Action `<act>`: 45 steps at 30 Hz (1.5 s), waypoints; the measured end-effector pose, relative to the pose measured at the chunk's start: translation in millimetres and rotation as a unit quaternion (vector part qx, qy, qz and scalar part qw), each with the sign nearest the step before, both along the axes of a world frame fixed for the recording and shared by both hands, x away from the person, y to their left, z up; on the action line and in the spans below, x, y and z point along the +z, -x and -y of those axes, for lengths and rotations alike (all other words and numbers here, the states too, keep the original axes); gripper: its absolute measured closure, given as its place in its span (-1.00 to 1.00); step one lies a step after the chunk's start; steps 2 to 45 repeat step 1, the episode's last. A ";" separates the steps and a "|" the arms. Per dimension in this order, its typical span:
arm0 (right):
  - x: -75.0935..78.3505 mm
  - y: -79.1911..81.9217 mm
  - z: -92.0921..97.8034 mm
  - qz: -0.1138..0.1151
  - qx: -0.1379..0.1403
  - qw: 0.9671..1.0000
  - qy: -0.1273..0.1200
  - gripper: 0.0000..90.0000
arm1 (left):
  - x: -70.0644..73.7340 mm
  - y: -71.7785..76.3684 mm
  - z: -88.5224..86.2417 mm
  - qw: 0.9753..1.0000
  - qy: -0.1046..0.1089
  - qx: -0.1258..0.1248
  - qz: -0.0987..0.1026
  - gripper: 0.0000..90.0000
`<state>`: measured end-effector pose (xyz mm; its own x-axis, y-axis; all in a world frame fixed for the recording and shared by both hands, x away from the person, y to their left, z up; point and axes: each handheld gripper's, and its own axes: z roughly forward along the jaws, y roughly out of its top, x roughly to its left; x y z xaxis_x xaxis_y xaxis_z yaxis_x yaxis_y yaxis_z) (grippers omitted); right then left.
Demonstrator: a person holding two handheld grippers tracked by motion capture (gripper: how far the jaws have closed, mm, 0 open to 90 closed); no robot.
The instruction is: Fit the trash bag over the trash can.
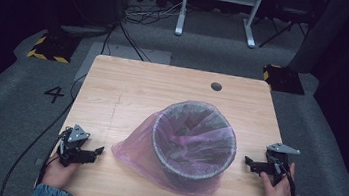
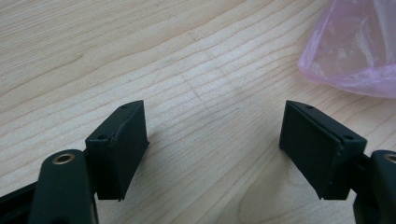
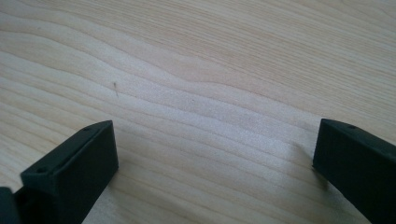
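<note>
Bin (image 1: pixel 194 148): mid-table, lined with a pink bag (image 1: pixel 136 146) that spills off its left side onto the table (image 1: pixel 128 87). Your left gripper (image 1: pixel 98 150) rests near left, jaws spread, holding nothing. Your right gripper (image 1: pixel 247 161) rests near right, likewise spread. Writing: "4" (image 1: pixel 54 94) on the floor, left.

This looks like a lab or test room set up for recording, not a home. A bare wooden desk (image 1: pixel 128 87) with a cable hole (image 1: pixel 216 86) near its far right corner stands alone on grey carpet (image 1: pixel 5 107). A number 4 (image 1: pixel 54 94) is marked on the floor off the desk's left edge. Black blocks with yellow-black hazard stripes (image 1: pixel 50 48) sit off both far corners, loose cables (image 1: pixel 130 32) trail across the floor, and a white frame (image 1: pixel 219 8) stands beyond in the dark.
</note>
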<state>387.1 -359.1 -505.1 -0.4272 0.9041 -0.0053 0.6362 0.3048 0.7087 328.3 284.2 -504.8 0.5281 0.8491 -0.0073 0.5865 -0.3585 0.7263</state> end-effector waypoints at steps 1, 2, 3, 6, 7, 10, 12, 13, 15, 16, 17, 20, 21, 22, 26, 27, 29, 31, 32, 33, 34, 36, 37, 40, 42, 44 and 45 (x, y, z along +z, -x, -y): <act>0.0 0.0 0.0 0.000 0.000 1.000 0.000 -1.00 | 0.0 0.0 0.0 1.000 0.000 0.000 0.000 -0.48; 0.0 0.0 0.0 0.000 0.000 1.000 0.000 -1.00 | 0.0 0.0 0.0 1.000 0.000 0.000 0.000 -0.48; 0.0 0.0 0.0 0.000 0.000 1.000 0.000 -1.00 | 0.0 0.0 0.0 1.000 0.000 0.000 0.000 -0.48; 0.0 0.0 0.0 0.000 0.000 1.000 0.000 -1.00 | 0.0 0.0 0.0 1.000 0.000 0.000 0.000 -0.48; 0.0 0.0 0.0 0.000 0.000 1.000 0.000 -1.00 | 0.0 0.0 0.0 1.000 0.000 0.000 0.000 -0.48; 0.0 0.0 0.0 0.000 0.000 1.000 0.000 -1.00 | 0.0 0.0 0.0 1.000 0.000 0.000 0.000 -0.48; 0.0 0.0 0.0 0.000 0.000 1.000 0.000 -1.00 | 0.0 0.0 0.0 1.000 0.000 0.000 0.000 -0.48; 0.0 0.0 0.0 0.000 0.000 1.000 0.000 -1.00 | 0.0 0.0 0.0 1.000 0.000 0.000 0.000 -0.48; 0.0 0.0 0.0 0.000 0.000 1.000 0.000 -1.00 | 0.0 0.0 0.0 1.000 0.000 0.000 0.000 -0.48; 0.0 0.0 0.0 0.000 0.000 1.000 0.000 -1.00 | 0.0 0.0 0.0 1.000 0.000 0.000 0.000 -0.48; 0.0 0.0 0.0 0.000 0.000 1.000 0.000 -1.00 | 0.0 0.0 0.0 1.000 0.000 0.000 0.000 -0.48; 0.0 0.0 0.0 0.000 0.000 1.000 0.000 -1.00 | 0.0 0.0 0.0 1.000 0.000 0.000 0.000 -0.48; 0.0 0.0 0.0 0.000 0.000 1.000 0.000 -1.00 | 0.0 0.0 0.0 1.000 0.000 0.000 0.000 -0.48; 0.0 0.0 0.0 0.000 0.000 1.000 0.000 -1.00 | 0.0 0.0 0.0 1.000 0.000 0.000 0.000 -0.48; 0.0 0.0 0.0 0.000 0.000 1.000 0.000 -1.00 | 0.0 0.0 0.0 1.000 0.000 0.000 0.000 -0.48; 0.0 0.0 0.0 0.000 0.000 1.000 0.000 -1.00 | 0.0 0.0 0.0 1.000 0.000 0.000 0.000 -0.48; 0.0 0.0 0.0 0.000 0.000 1.000 0.000 -1.00 | 0.0 0.0 0.0 1.000 0.000 0.000 0.000 -0.48; 0.0 0.0 0.0 0.000 0.000 1.000 0.000 -1.00 | 0.0 0.0 0.0 1.000 0.000 0.000 0.000 -0.48; 0.0 0.0 0.0 0.000 0.000 1.000 0.000 -1.00 | 0.0 0.0 0.0 1.000 0.000 0.000 0.000 -0.48; 0.0 0.0 0.0 0.000 0.000 1.000 0.000 -1.00 | 0.0 0.0 0.0 1.000 0.000 0.000 0.000 -0.48; 0.0 0.0 0.0 0.000 0.000 1.000 0.000 -1.00 | 0.0 0.0 0.0 1.000 0.000 0.000 0.000 -0.48; 0.0 0.0 0.0 0.000 0.000 1.000 0.000 -1.00 | 0.0 0.0 0.0 1.000 0.000 0.000 0.000 -0.48; 0.0 0.0 0.0 0.000 0.000 1.000 0.000 -1.00 | 0.0 0.0 0.0 1.000 0.000 0.000 0.000 -0.48; 0.0 0.0 0.0 0.000 0.000 1.000 0.000 -1.00 | 0.0 0.0 0.0 1.000 0.000 0.000 0.000 -0.48; 0.0 0.0 0.0 0.000 0.000 1.000 0.000 -1.00 | 0.0 0.0 0.0 1.000 0.000 0.000 0.000 -0.48; 0.0 0.0 0.0 0.000 0.000 1.000 0.000 -1.00 | 0.0 0.0 0.0 1.000 0.000 0.000 0.000 -0.48; 0.0 0.0 0.0 0.000 0.000 1.000 0.000 -1.00 | 0.0 0.0 0.0 1.000 0.000 0.000 0.000 -0.48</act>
